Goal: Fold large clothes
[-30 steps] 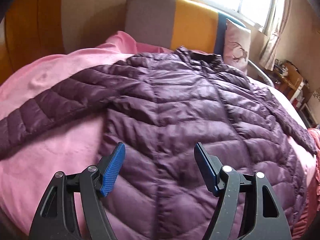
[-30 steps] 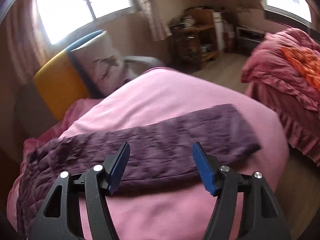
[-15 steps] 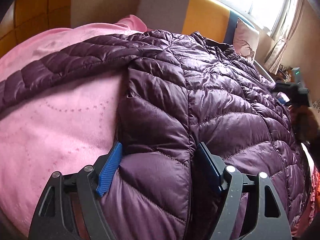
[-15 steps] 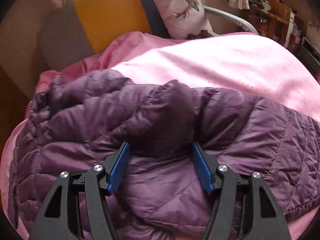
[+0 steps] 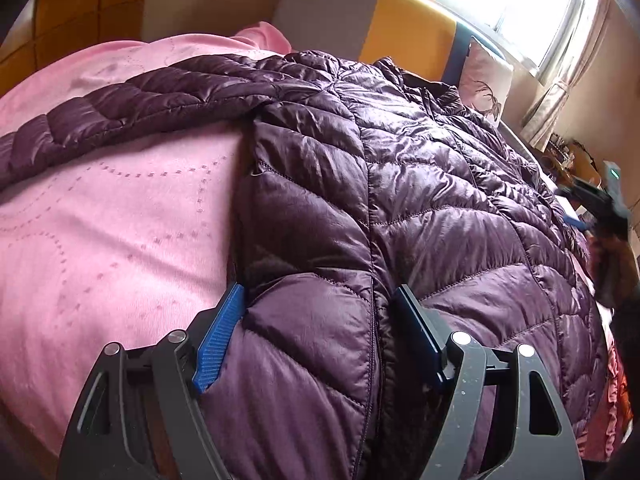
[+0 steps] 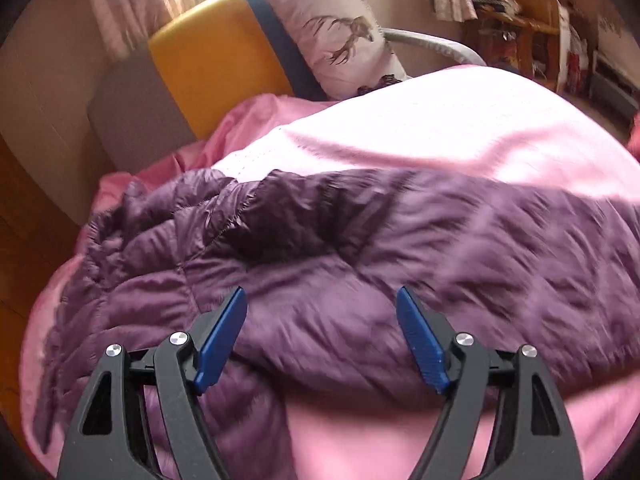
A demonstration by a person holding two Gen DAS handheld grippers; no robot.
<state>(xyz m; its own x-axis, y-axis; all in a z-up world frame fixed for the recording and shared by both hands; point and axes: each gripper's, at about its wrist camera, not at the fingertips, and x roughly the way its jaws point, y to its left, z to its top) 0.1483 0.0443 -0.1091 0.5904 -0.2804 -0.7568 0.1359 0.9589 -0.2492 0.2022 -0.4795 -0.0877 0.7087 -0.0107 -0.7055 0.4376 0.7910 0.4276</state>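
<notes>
Jacket: the purple quilted jacket (image 5: 400,184) is lying spread across the pink bedspread (image 5: 112,216); its collar is pointing toward the headboard (image 5: 404,20)
Left gripper: the left gripper (image 5: 320,336) is sitting at the jacket's hem end, farthest from the headboard; its jaws are standing wide apart with a puffed fold of the jacket bulging between them; the pads are touching the fabric on both sides but are not pinching it flat
Right gripper: the right gripper (image 6: 322,336) is hovering over the jacket's other flank (image 6: 360,264); its jaws are spread wide with nothing between them; the picture is blurring here
Left view only: one sleeve (image 5: 120,108) is stretching away from the jacket body over the bedspread; the right gripper (image 5: 596,204) is showing small at the jacket's far edge
Right view only: a deer-print pillow (image 6: 340,36) is leaning against the headboard (image 6: 216,56); a wooden shelf (image 6: 524,28) is standing beyond the bed, well apart from the jacket
</notes>
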